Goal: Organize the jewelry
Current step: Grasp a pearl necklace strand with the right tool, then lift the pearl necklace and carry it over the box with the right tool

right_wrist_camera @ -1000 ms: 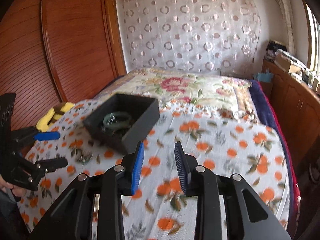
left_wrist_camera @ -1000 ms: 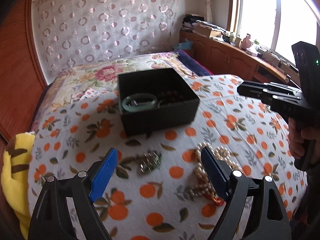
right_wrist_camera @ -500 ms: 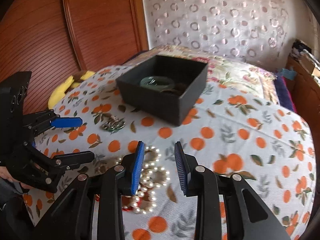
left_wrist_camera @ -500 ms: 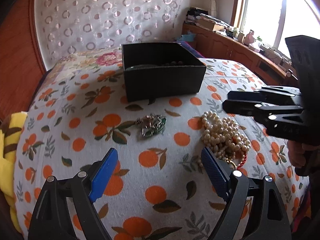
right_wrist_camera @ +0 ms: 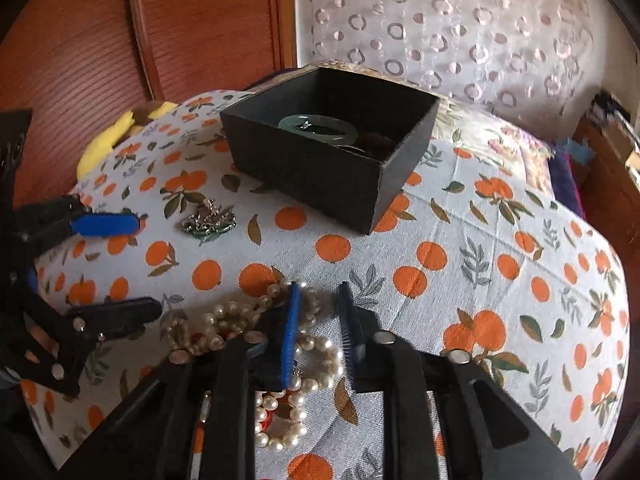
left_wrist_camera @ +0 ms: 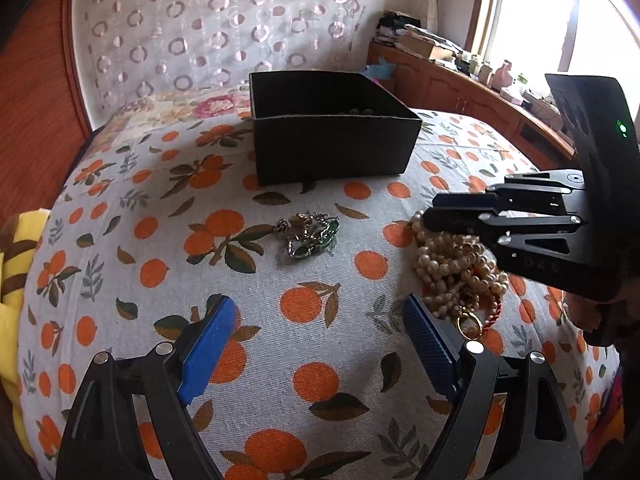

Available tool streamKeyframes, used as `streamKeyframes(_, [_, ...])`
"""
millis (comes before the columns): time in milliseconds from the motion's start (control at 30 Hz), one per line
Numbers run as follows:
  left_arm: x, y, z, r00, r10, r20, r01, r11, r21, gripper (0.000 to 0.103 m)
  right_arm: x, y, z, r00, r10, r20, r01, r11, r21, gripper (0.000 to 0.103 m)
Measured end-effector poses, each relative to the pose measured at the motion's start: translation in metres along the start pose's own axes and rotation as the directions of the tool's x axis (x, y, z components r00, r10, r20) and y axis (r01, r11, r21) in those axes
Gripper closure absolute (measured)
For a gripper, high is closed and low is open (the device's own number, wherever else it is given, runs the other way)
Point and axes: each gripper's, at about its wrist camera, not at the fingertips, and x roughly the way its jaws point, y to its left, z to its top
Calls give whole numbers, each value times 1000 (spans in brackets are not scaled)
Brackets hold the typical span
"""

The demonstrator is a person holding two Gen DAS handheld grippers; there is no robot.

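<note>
Our right tongs [right_wrist_camera: 318, 292] are slightly parted with nothing gripped, their tips low over the pearl necklace [right_wrist_camera: 288, 360]. The blue-padded finger sits on the heap of pearls, and some strands show in the narrow gap between the fingers, while the other finger comes down just past the heap's edge. In the left wrist view the right tongs [left_wrist_camera: 430, 210] reach in from the side, tips over the far end of the pearl necklace [left_wrist_camera: 452, 268].

Our left tongs [left_wrist_camera: 316, 320] are spread wide and hold nothing. The pearls lie just beyond and outside their right finger, with a red cord and a gold ring at the near end of the heap. Straight ahead, between the two fingers but farther off, lies the silver and green chain piece [left_wrist_camera: 310, 234], apart from both tongs. From the right wrist view the left tongs [right_wrist_camera: 132, 264] stand open, with that chain piece [right_wrist_camera: 208, 222] just beyond the upper blue finger.

Farther back on the orange-print cloth [right_wrist_camera: 480, 280] stands the black box [right_wrist_camera: 320, 168], open-topped, holding a pale green bangle [right_wrist_camera: 318, 128] and dark beads [right_wrist_camera: 378, 146]. Something yellow [right_wrist_camera: 116, 136] sits at the cloth's left edge.
</note>
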Motion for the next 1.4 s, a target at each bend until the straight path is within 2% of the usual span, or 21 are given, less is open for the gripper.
streamKeyframes(100, [-2,2,-1,1000,-2,7,2,1000,-5,21,-6,-4,-3,1000,-4,20,3,1000,14,95])
streamKeyframes(233, [-2,2,0,1000,-6,12,6,1000,-10,21,-38,-11,-4,993,-31,116,25,998,52,95])
streamKeyframes(333, [-2,1,0,1000,-4,12,4,1000,-4,21,-76,-15,-4,973,-86,214,73,995,69,95])
streamKeyframes(433, [-3,-2,0,1000,-2,9,2,1000,8,21,-104,-21,-2,954,-123,275,103,991,85,95])
streamKeyframes(600, [-5,-9,1,1000,-14,8,14,999,33,21,-134,-37,-3,932,-174,318,145,983,113,95])
streamKeyframes(767, [-8,-22,5,998,-61,4,61,995,76,21,-147,-51,-10,921,-201,334,161,977,142,95])
streamKeyframes(933, [-2,-32,7,998,-51,-35,55,991,123,42,-141,-53,-17,929,-191,319,148,977,153,95])
streamKeyframes(1167, [6,-31,11,996,-54,-75,66,985,158,45,-132,-48,-22,936,-174,305,135,980,145,95])
streamKeyframes(1333, [12,-46,15,996,-36,-81,54,972,229,63,-128,-46,-23,939,-163,303,124,982,144,95])
streamKeyframes(1400, [14,-50,16,996,-44,-74,61,969,241,64,-125,-46,-23,941,-160,299,120,982,146,95])
